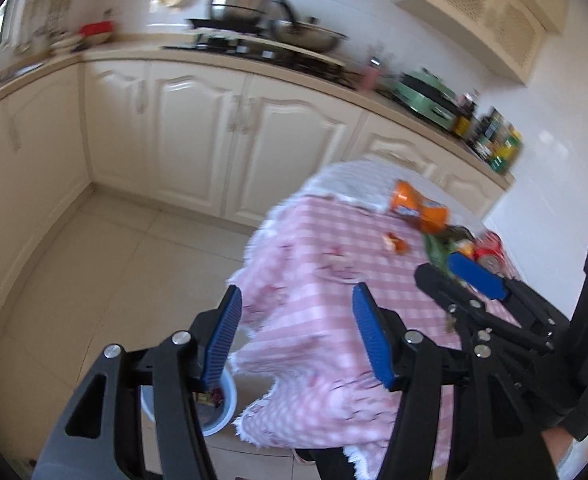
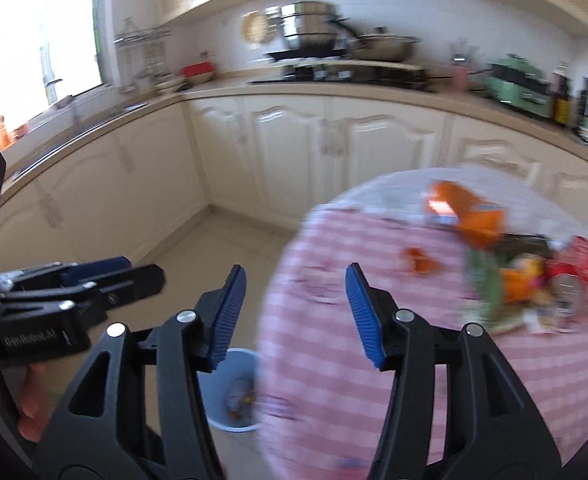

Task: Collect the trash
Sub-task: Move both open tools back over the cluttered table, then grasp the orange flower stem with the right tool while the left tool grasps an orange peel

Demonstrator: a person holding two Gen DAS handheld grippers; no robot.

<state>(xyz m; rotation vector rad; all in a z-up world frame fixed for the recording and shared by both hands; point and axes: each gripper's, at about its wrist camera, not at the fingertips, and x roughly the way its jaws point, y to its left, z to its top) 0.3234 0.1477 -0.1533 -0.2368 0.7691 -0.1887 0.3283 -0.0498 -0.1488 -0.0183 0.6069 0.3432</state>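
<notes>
Left gripper (image 1: 296, 320): black two-finger unit with ribbed blue pads (image 1: 370, 336). The jaws stand apart at a moderate width with nothing between them. The pads touch no object. Behind the gap lie the edge of the tablecloth and the pale tiled floor (image 1: 106, 260).

Right gripper (image 2: 296, 304): same construction, blue ribbed pads (image 2: 362, 312). The jaws are likewise spread at a moderate width and empty. In the left wrist view this unit appears at the right, above the table, with one blue pad visible close to the litter; contact cannot be determined because of blur.

Trash location: the items lie on a round table covered with a pink-and-white checked cloth (image 2: 414, 360) with a fringed edge. On the far part of the table lies a tipped orange plastic bottle (image 1: 418, 206). Near it are a small piece of orange peel (image 1: 396, 243), a green wrapper (image 1: 436, 250) and a crushed red drinks can (image 1: 490, 254). These are grouped closely; individual contact is unclear.

Receptacle: a pale blue round plastic bin (image 2: 234, 396) stands on the floor just beside the table edge, below the grippers. It contains some scraps, too blurred to identify.

Background: cream kitchen cabinets (image 2: 294, 148) beneath a beige counter.
</notes>
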